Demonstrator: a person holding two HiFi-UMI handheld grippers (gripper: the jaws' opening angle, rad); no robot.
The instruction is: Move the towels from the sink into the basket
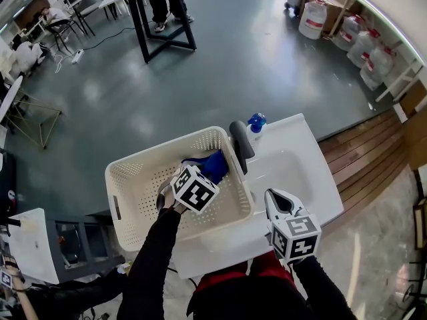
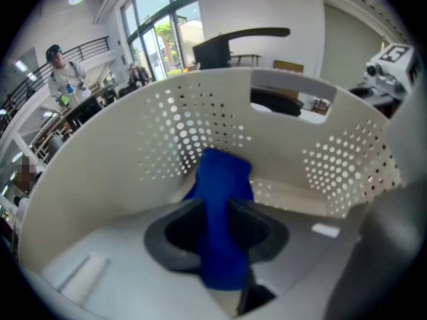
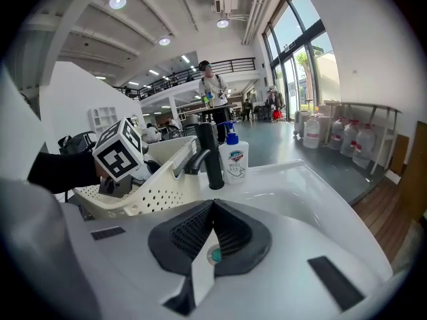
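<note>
One soft blue towel hangs in a crumpled fold between the dark, parted jaws of the left gripper, inside the perforated white plastic basket with rounded corners. The right gripper has its ribbed jaws pressed together, empty, above the smooth white sink.

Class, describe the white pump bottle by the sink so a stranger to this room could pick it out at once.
Start at the white rectangular sink. On its far rim, just right of the tall black faucet, stands a small white plastic soap bottle. Its blue pump head sets it apart from the all-black faucet.
</note>
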